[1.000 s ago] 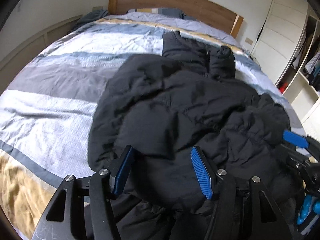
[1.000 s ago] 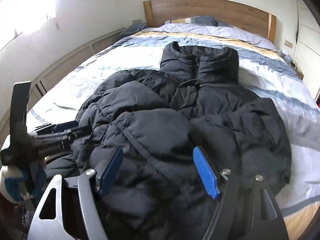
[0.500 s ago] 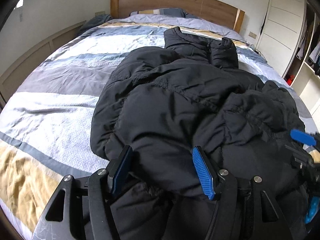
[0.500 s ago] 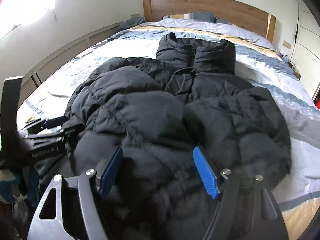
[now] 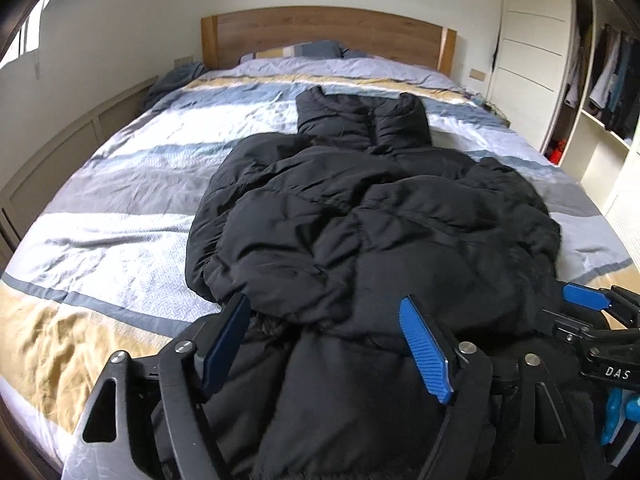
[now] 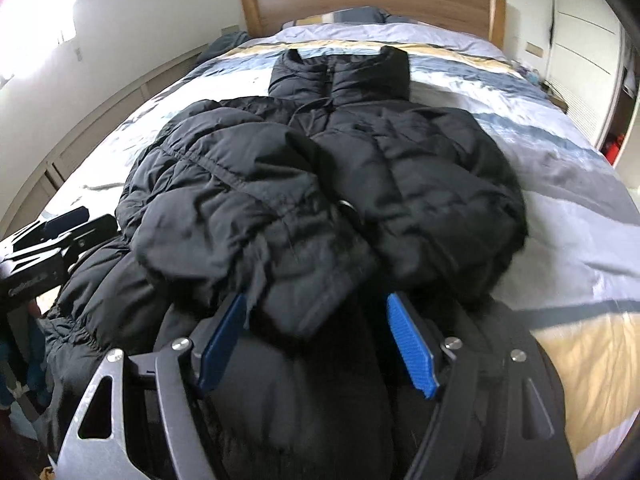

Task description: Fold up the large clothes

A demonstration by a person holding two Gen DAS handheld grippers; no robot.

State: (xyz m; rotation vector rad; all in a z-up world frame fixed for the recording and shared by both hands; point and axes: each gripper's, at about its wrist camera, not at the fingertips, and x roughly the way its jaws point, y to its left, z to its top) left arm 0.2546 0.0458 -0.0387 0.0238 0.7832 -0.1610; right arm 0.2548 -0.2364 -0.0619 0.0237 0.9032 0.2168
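A black puffer jacket (image 5: 372, 232) lies lengthwise on the striped bed (image 5: 120, 220), collar toward the headboard, both sleeves folded in over the chest. My left gripper (image 5: 322, 304) hovers over its near, lower part. Its jaws are opening, with padded cloth bulging between the blue pads (image 5: 424, 352), which stand off it. My right gripper (image 6: 316, 300) is beside it over the same lower part (image 6: 304, 380). It is open, and a sleeve end (image 6: 280, 280) lies across its fingertips. Each view catches the other gripper at its edge.
A wooden headboard (image 5: 320, 32) and pillows (image 5: 304, 50) close the far end. A low panelled wall (image 5: 60, 152) runs along the bed's left side. A white wardrobe (image 5: 532, 64) with open shelves and hanging clothes (image 5: 612, 80) stands on the right.
Both grippers have drawn back toward the foot of the bed, so the jacket now looks farther off and longer. The left gripper's jaws stand wider than before.
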